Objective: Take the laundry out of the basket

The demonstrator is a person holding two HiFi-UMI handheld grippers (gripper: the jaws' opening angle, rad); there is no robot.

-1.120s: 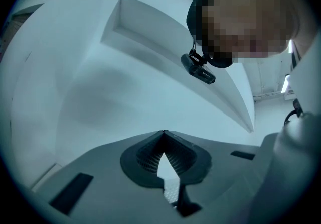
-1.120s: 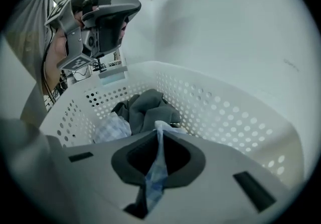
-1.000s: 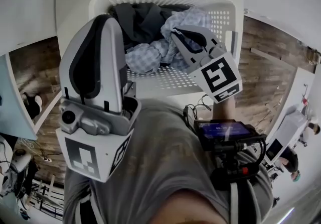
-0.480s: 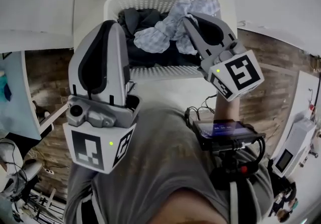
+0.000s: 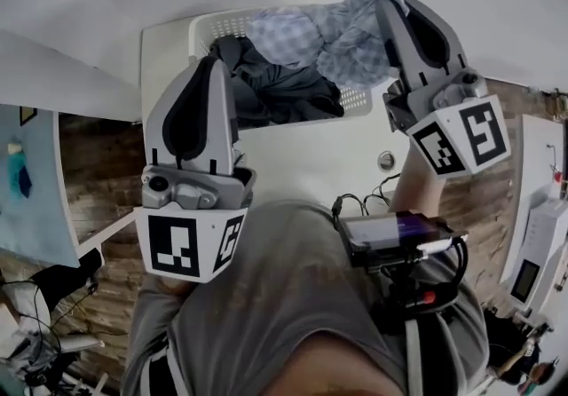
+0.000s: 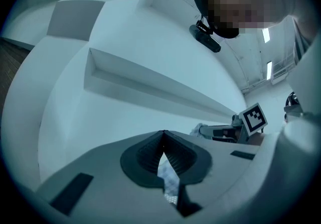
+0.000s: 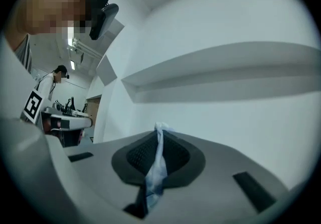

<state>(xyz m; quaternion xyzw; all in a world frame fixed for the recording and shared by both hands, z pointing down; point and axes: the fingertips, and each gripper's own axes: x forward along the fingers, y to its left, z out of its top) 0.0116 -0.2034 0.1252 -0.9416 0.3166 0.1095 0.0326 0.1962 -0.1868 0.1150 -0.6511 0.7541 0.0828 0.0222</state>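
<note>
A white perforated laundry basket (image 5: 232, 26) stands at the top of the head view, with dark clothes (image 5: 284, 92) heaped inside. A light blue checked garment (image 5: 319, 35) hangs bunched above the basket's right half, and my right gripper (image 5: 390, 2) is shut on its upper end. In the right gripper view a strip of that cloth (image 7: 156, 168) is pinched between the pads, the right gripper (image 7: 159, 128) pointing at a white wall. My left gripper (image 5: 213, 61) hovers shut in front of the basket's left side, holding nothing. Its tips (image 6: 163, 132) meet in the left gripper view.
The basket rests on a white surface (image 5: 293, 154) with a small round fitting (image 5: 385, 160). Brown wood flooring (image 5: 98, 163) lies on both sides. A screen device (image 5: 395, 239) is strapped to the person's chest. Another person (image 7: 52, 80) stands far off.
The right gripper has risen and swung to the right, pulling the checked garment up out of the basket. The left gripper has shifted a little upward, still shut.
</note>
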